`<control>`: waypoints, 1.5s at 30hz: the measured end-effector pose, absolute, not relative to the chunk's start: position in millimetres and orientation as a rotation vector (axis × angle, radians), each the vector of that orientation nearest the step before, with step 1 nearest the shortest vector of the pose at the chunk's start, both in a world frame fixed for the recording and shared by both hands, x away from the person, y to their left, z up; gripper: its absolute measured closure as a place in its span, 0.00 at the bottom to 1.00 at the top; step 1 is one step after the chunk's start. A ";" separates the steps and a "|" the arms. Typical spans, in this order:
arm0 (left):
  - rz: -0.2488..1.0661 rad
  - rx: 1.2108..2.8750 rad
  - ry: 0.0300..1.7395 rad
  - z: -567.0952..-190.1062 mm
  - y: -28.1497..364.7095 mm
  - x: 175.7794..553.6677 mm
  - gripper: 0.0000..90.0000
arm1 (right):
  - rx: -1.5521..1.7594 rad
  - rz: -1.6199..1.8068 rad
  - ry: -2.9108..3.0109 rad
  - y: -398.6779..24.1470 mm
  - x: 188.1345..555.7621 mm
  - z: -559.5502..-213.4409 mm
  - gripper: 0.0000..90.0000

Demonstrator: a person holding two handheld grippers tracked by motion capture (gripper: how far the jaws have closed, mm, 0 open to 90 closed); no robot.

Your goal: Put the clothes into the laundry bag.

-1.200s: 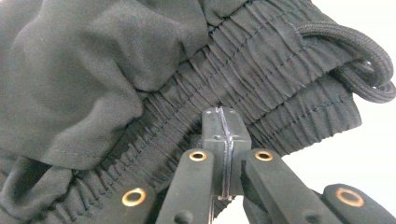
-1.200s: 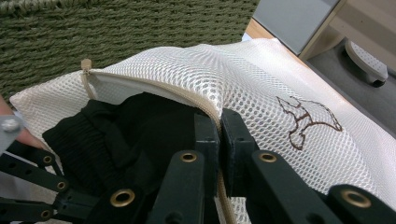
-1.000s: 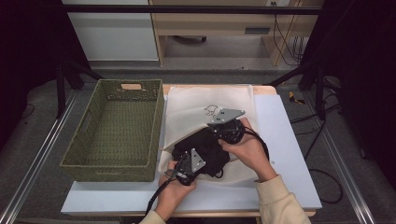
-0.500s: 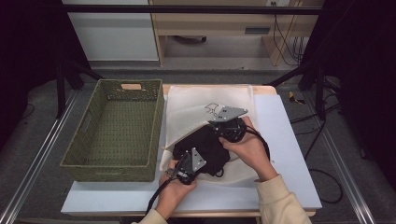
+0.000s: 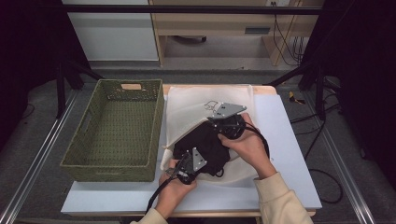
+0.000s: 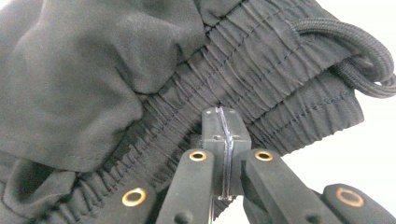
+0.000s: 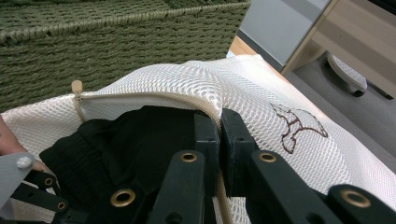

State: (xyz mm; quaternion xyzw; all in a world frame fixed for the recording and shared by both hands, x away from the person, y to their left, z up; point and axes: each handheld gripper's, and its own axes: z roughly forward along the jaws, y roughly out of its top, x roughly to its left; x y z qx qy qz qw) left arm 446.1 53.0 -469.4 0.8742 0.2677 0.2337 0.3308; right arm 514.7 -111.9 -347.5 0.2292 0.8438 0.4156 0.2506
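Observation:
A white mesh laundry bag (image 5: 210, 98) lies on the table with a black garment (image 5: 210, 144) partly inside its open mouth. My left gripper (image 5: 200, 153) is shut on the garment's elastic waistband (image 6: 280, 107), and the pads (image 6: 215, 128) pinch the gathered cloth; a black drawstring (image 6: 359, 51) loops at the right. My right gripper (image 5: 213, 122) is shut on the bag's zipper edge (image 7: 154, 96), holding the mesh (image 7: 261, 88) up over the black garment (image 7: 135, 130). A hand holds each gripper.
A green woven basket (image 5: 156, 121) stands empty at the left, close to the bag, and its wall (image 7: 116, 42) rises just behind the bag's mouth. The white table top (image 5: 289, 154) shows bare at the right and front. Beyond the table's far edge are wooden furniture and cables.

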 end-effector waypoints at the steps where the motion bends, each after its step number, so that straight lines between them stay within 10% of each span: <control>1: 0.615 2.282 0.699 -469.3 52.7 446.6 1.00 | 0.622 1.131 2.296 -112.1 515.1 -346.6 0.96; 45: 0.639 2.290 0.726 -465.5 47.8 464.2 1.00 | 0.633 1.131 2.359 -114.7 525.5 -332.2 0.96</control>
